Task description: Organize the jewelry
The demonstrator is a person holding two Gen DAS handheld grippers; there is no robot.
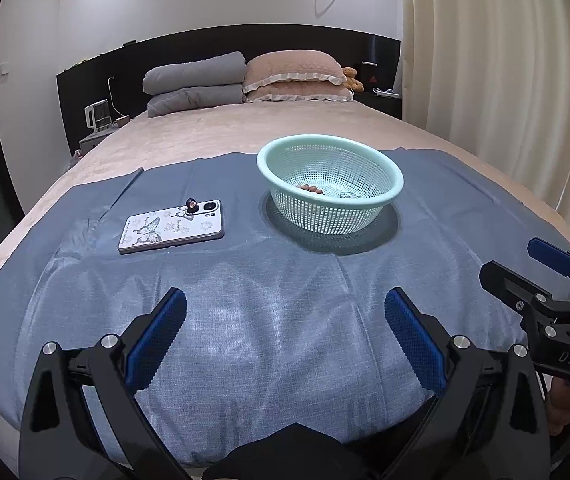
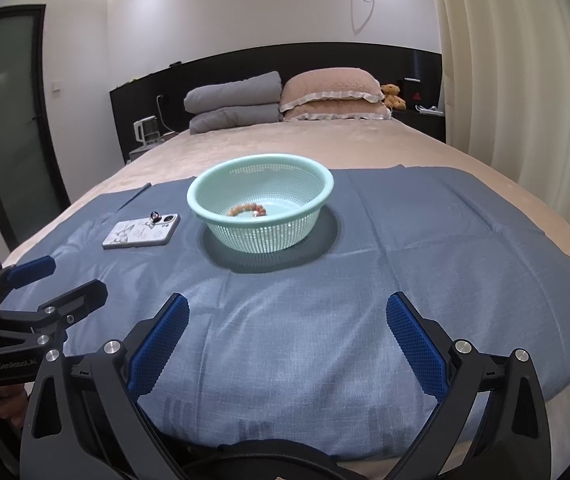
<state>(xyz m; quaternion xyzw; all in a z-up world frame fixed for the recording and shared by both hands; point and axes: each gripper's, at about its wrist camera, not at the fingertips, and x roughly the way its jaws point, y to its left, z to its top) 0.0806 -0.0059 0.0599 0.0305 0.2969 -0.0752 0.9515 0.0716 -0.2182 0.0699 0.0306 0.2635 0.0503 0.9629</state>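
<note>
Right wrist view gives you the clearest look at the beaded bracelet point(image 2: 246, 210), which lies curled on the floor of the mint-green basket point(image 2: 221, 188); from the left wrist view you see only a few of its beads over the rim, beside something pale that is too small to name. The basket sits in the middle of the blue cloth point(image 2: 405, 240) spread over the bed point(image 2: 285, 144). To its left, well apart from it, a phone point(image 2: 141, 231) lies face down with a small dark ring-like piece point(image 2: 154, 216) standing on it near the camera lens. That piece looks like the one item of jewelry not yet gathered, so you seem to be between picks, with one thing stored and one to go. Your left hand-held gripper point(image 1: 285, 312) has its fingers spread wide and holds nothing, and your right hand-held gripper point(image 2: 287, 316) is likewise spread and empty; both hover over the near edge of the cloth. The left one is nearer the phone, so the next move probably falls to it: reach forward and left, narrow the fingers around the little piece without nudging the phone, then carry it across into the basket.
</note>
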